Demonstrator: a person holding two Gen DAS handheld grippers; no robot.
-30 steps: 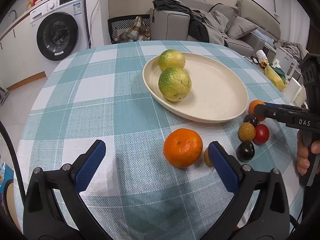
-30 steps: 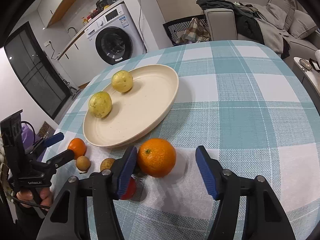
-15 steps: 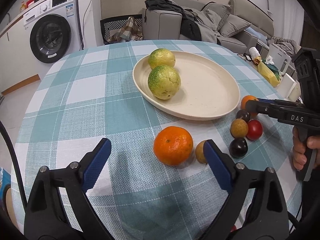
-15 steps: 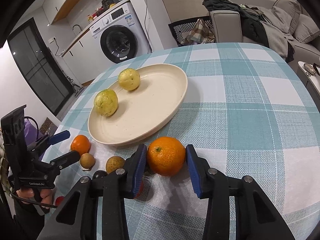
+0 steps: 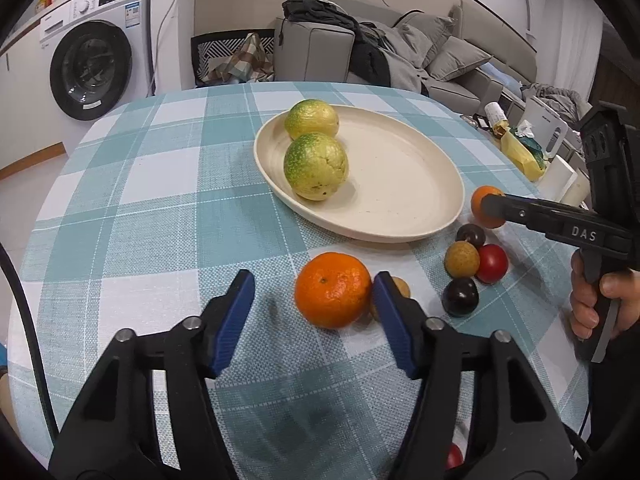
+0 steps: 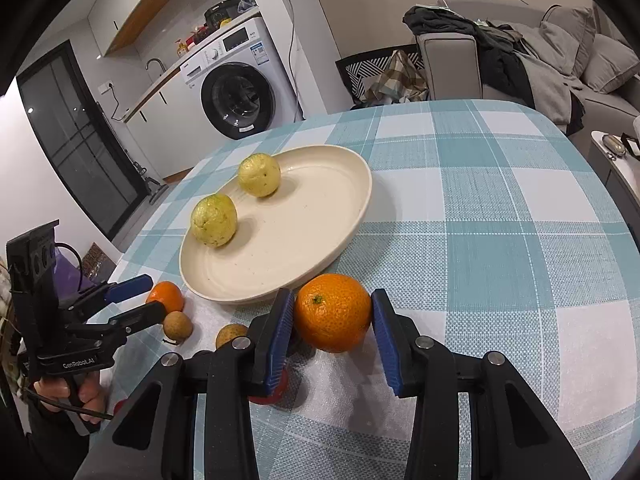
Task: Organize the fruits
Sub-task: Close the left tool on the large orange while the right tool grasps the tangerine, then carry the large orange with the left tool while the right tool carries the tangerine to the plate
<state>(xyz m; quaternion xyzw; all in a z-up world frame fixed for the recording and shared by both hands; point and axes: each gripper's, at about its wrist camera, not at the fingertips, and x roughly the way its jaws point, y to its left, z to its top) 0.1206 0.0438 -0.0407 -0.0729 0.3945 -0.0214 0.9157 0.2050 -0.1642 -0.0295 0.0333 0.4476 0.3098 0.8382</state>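
A cream oval plate (image 5: 400, 176) (image 6: 320, 216) on the checked table holds two yellow-green fruits (image 5: 315, 166) (image 6: 214, 220). My right gripper (image 6: 332, 312) is shut on an orange (image 6: 333, 312), both blue pads against its sides, just in front of the plate; in the left wrist view that orange (image 5: 486, 207) shows behind the right gripper's finger. My left gripper (image 5: 312, 300) is open; a second orange (image 5: 333, 289) lies on the cloth by its right pad (image 5: 390, 312). It also shows in the right wrist view (image 6: 166, 296).
Small fruits lie beside the plate: a brown one (image 5: 462, 259), a red one (image 5: 491, 263), two dark ones (image 5: 461, 296) (image 5: 471, 234). A washing machine (image 5: 96, 44) and a sofa (image 5: 400, 52) stand beyond the table's far edge.
My right gripper has closed from wide open onto the orange. My left gripper has narrowed and moved in beside the other orange.
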